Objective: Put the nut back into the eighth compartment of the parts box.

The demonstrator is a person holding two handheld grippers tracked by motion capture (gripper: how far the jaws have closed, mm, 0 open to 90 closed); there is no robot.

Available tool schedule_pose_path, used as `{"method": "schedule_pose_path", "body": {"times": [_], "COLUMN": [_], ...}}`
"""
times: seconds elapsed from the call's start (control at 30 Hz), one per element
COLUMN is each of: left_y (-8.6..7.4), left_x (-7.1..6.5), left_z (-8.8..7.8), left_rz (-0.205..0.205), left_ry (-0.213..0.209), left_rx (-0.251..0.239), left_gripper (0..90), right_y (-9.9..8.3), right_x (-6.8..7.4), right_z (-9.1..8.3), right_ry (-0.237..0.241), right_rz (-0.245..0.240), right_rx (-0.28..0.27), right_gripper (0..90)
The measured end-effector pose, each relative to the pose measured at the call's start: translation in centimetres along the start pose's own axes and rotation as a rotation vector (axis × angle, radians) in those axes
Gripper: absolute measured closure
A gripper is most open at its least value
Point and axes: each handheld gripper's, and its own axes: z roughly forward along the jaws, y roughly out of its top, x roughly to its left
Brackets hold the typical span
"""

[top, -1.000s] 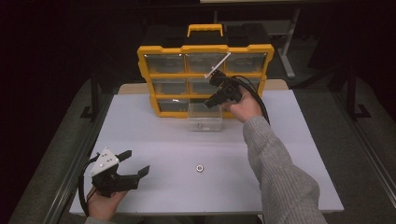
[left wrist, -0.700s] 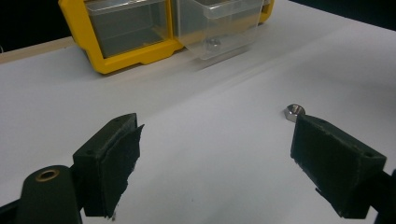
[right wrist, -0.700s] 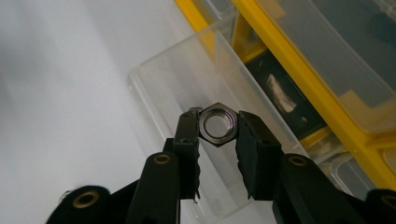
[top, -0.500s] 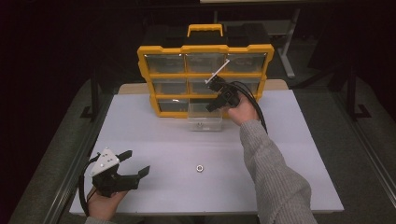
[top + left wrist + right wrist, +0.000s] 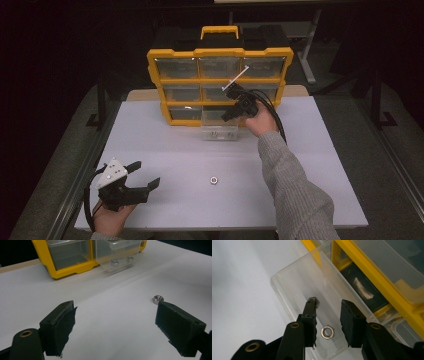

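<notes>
white surface (image 5: 300, 165) carries everything, and nearest the person the left gripper (image 5: 142, 176) rests low over its near left corner with the jaws spread wide and nothing between them. in the left gripper view those jaws frame bare surface, and a loose steel nut (image 5: 158, 299) lies just past the tip of one jaw, not touched by it; from above the same nut sits alone in the middle of the surface, well apart from both grippers.

farther back, a clear plastic drawer (image 5: 219, 131) stands pulled out of the bottom row of a yellow organiser case (image 5: 220, 52) that stands upright at the far edge of the surface. the right gripper (image 5: 329, 306) hangs over this drawer, pointing down into it. its jaws have just been opening and now stand a little way apart, holding nothing. one nut (image 5: 327, 332) lies flat on the drawer floor below the gap between the jaws. a second small metal piece (image 5: 314, 300) sits right at the tip of one jaw, and whether it touches that jaw i cannot tell.
</notes>
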Motion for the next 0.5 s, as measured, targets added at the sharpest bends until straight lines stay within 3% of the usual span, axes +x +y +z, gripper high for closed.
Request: {"method": "schedule_pose_path", "body": {"times": [0.5], "left_y": [0.0], "left_x": [0.1], "left_z": [-0.1], "left_rz": [-0.004], "left_ry": [0.005], "left_rx": [0.002], "left_gripper": [15.9], "right_y": [-1.9], "right_x": [1.9], "right_z": [-2.4], "right_ry": [0.04], "right_rz": [-0.062], "right_rx": [-0.05], "right_gripper": [60.0]}}
